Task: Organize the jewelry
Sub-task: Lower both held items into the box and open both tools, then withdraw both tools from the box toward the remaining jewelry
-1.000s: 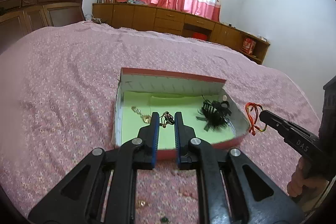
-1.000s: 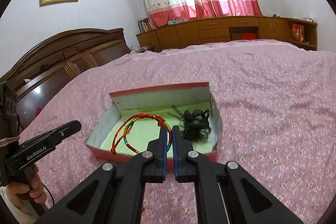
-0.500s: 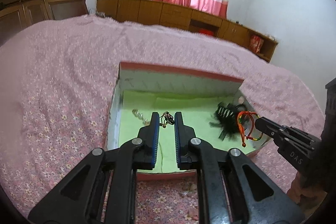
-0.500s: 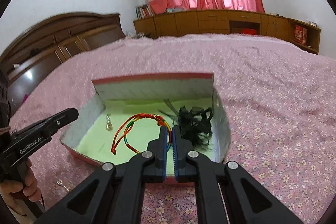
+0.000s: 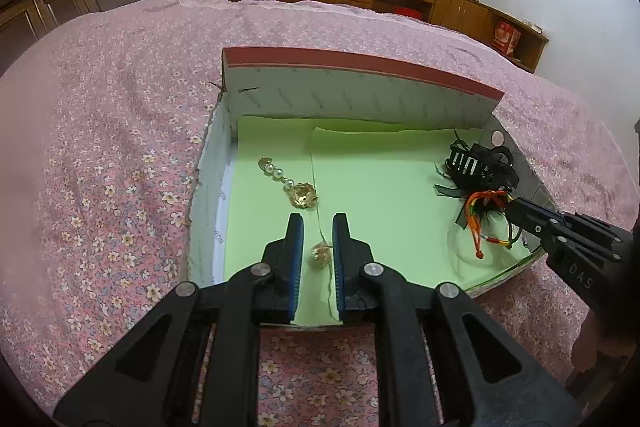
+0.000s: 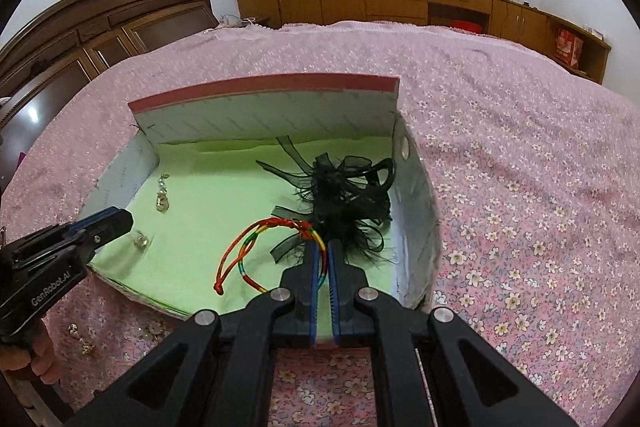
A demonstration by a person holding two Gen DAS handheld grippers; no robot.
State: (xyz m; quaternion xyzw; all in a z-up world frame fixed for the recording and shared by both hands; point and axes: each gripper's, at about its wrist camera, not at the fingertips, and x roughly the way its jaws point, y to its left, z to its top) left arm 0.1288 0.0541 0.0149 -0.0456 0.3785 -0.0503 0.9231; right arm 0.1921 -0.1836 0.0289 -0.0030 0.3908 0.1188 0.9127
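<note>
Lowering into the box [image 5: 360,63], your left gripper [image 5: 316,227] has released its gold earring [image 5: 320,254] onto the liner. Your right gripper [image 6: 323,251] stays clenched on the rainbow cord bracelet [image 6: 248,247]; release next.

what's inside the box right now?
In the box, on green paper: a gold pearl earring, a small gold piece between the open left gripper, a black hair clip, and the rainbow cord bracelet held by the right gripper. Under the clip is hidden.

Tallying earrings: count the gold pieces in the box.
2. A pearl earring lies near the box's left wall; a smaller gold piece lies by the left gripper's tips. The hair clip may hide more.
</note>
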